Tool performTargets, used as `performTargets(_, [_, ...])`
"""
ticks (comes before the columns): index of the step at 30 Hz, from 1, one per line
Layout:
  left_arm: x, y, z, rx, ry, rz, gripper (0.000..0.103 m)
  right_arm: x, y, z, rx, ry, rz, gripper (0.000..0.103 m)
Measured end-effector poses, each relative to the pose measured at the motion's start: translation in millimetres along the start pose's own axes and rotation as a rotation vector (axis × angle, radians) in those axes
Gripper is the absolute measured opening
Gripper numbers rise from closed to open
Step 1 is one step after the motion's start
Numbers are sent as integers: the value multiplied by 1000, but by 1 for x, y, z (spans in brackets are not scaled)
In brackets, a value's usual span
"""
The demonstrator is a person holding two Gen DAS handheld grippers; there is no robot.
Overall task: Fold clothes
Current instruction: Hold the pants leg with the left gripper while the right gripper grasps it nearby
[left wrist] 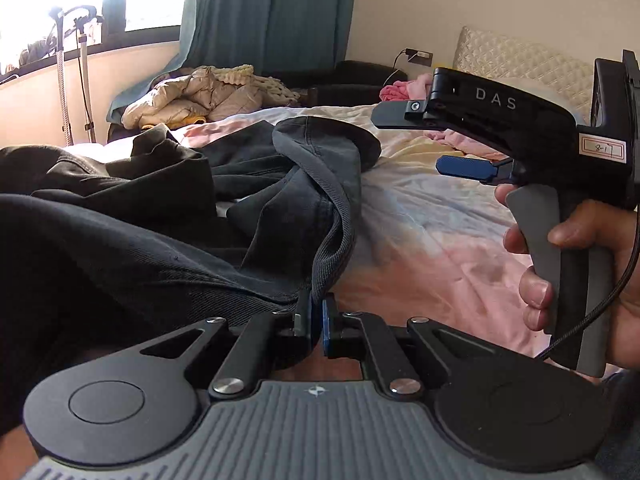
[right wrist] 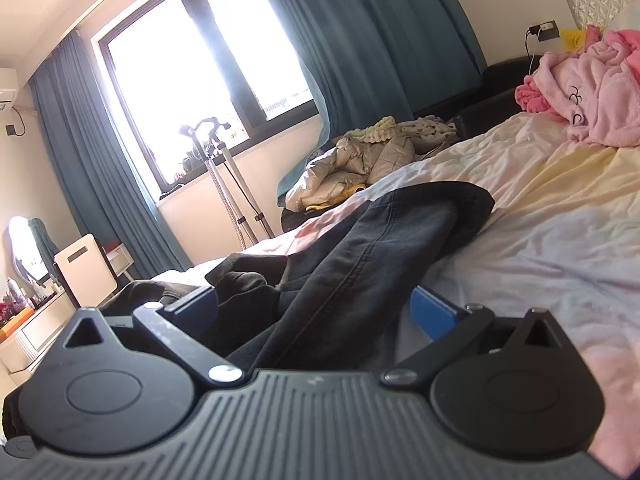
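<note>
A dark grey-black garment lies crumpled on the bed's pastel sheet. My left gripper is shut on the garment's ribbed hem at the near edge. My right gripper shows in the left wrist view, held in a hand above the sheet to the garment's right, jaws apart and empty. In the right wrist view the garment runs between the spread fingers of my right gripper, which stand wide on either side of the cloth.
A beige puffer jacket is heaped at the bed's far side. Pink clothes lie near the quilted headboard. Teal curtains, a window, a steamer stand and a white desk are beyond.
</note>
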State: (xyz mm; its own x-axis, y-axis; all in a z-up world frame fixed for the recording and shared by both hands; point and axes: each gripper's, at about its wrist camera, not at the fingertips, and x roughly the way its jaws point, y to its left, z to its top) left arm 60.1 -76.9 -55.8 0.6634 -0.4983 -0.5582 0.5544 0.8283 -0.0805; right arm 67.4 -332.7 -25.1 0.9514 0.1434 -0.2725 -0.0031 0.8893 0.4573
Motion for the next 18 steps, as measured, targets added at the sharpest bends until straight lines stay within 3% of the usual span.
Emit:
performTargets(6, [-8,22,-12,-182,-47,-30,6,25,6,-6,-43,56,-8,103])
performTargets(13, [1,28,-17,-226,-18,-57,6,72,2,-14,-101,127,-49,103])
performTargets(18, [16,35,-21,-255,21,-77,6,95,13,-22,-241,115,-79,102])
